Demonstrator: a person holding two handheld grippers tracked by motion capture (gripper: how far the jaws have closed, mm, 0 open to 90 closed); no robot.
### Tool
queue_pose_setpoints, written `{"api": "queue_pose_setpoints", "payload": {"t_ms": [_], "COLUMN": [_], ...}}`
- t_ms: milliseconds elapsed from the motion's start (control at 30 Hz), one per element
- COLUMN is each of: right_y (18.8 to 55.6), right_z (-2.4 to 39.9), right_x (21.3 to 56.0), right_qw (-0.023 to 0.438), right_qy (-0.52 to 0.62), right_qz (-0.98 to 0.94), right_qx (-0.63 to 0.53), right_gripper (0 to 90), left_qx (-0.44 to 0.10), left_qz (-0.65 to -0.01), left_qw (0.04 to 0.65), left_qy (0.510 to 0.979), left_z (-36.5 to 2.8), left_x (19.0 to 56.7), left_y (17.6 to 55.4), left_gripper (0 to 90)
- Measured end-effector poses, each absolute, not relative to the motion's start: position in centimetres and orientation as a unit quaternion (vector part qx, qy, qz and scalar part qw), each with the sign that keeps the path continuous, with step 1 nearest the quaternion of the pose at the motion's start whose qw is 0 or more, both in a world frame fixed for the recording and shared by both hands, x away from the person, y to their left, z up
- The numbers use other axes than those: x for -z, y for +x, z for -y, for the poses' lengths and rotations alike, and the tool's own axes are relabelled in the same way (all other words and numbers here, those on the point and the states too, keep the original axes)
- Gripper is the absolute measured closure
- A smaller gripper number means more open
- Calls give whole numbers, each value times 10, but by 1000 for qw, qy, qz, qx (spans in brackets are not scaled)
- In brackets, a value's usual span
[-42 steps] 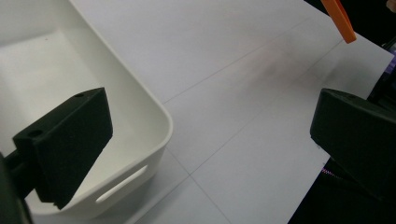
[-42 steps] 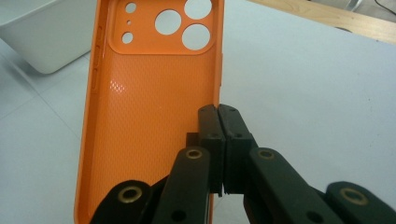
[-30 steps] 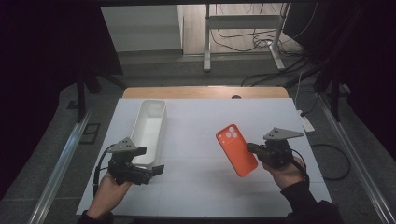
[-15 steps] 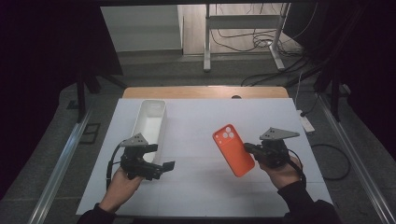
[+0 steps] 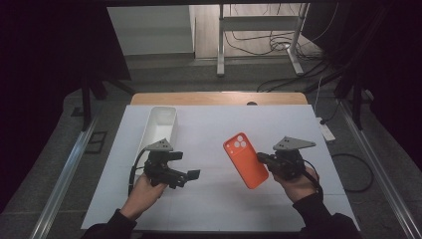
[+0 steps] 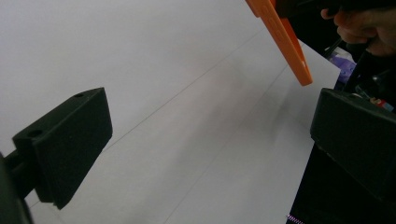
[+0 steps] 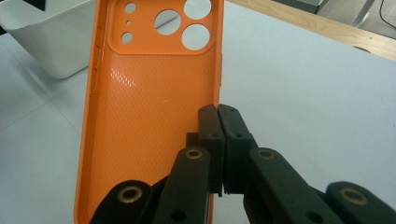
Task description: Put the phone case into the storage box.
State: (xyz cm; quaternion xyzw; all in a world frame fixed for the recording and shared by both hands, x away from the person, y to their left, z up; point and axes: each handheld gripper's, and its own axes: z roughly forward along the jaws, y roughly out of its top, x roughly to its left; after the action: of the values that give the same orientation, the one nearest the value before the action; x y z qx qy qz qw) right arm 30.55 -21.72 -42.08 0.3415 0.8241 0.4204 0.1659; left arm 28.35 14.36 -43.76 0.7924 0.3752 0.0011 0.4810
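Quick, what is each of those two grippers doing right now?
Left gripper: jaws open, holding nothing.
Right gripper: jaws shut on the side edge of the orange phone case, lifted off the table.

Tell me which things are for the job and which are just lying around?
For the job:
orange case, pinched at its edge by the right tool
left tool, open
white tray

Lying around:
power strip
cables

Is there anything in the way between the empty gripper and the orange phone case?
Nothing visible. The left gripper stands open and points across bare white table toward the orange phone case, which the right gripper holds by its edge.
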Motion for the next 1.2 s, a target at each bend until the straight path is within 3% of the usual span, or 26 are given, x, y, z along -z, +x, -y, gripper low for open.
{"api": "queue_pose_setpoints", "payload": {"t_ms": [1200], "right_y": [295], "right_z": [193], "right_x": [422], "right_qw": [163], "right_qy": [316], "right_qz": [-831], "right_qx": [-428], "right_gripper": [887], "left_qx": [65], "left_qz": [-363], "left_qw": [491], "left_qy": [790], "left_z": [-94], "left_x": [445], "left_y": [313], "left_gripper": [0]}}
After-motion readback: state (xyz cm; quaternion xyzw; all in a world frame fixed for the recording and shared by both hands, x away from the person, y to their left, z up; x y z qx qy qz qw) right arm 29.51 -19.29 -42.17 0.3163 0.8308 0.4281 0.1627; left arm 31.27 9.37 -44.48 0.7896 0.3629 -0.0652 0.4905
